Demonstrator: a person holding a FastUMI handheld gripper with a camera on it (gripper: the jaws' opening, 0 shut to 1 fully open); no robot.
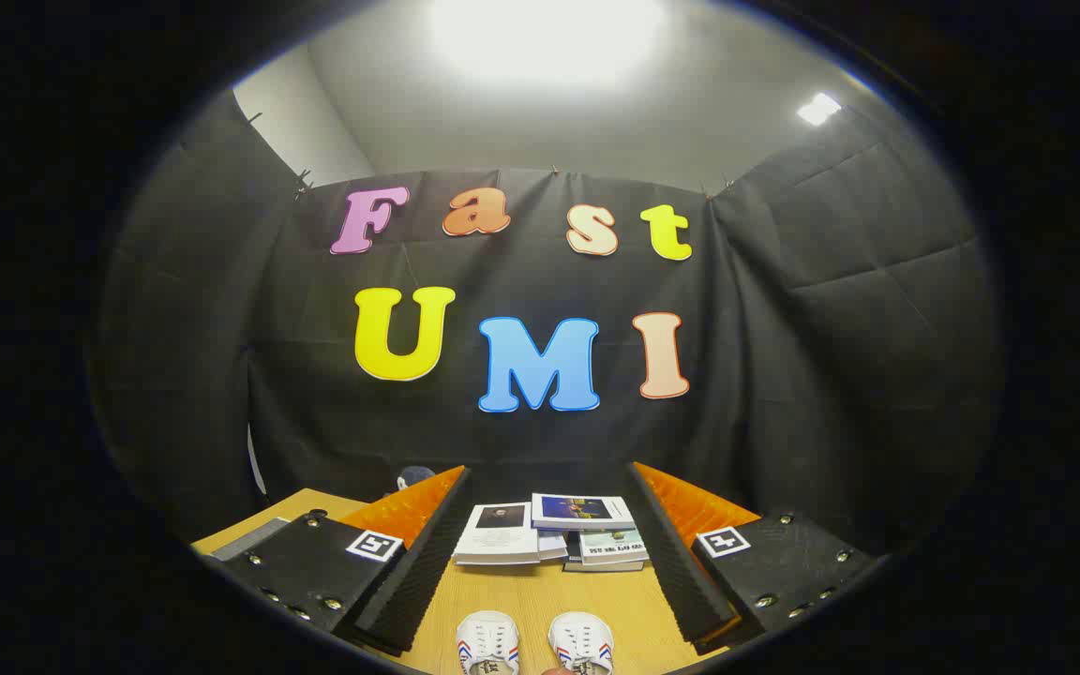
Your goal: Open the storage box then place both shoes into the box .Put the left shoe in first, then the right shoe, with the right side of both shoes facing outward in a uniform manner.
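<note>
Gripper (pixel 559 562): fingers spread wide apart, gripping nothing; wooden tabletop shows in the gap between them.
Left finger (pixel 413 562): ribbed inner pad angled inward, square marker tag on its mount.
Right finger (pixel 681 562): mirrors the left, likewise tagged.
Left shoe (pixel 487 643): white canvas sneaker with red and blue side stripes, lying between the fingers near their base, toe pointing ahead.
Right shoe (pixel 581 642): matching sneaker just beside the first, apart from it, also between the fingers.
Books (pixel 554 534): small pile of stacked books and booklets, between the fingertips and beyond the shoes, well apart from them.
Table (pixel 540 600): light wood, carrying the shoes and books.
Storage box: cannot tell its location.
Backdrop: black cloth wall beyond the table; bright ceiling light above.
</note>
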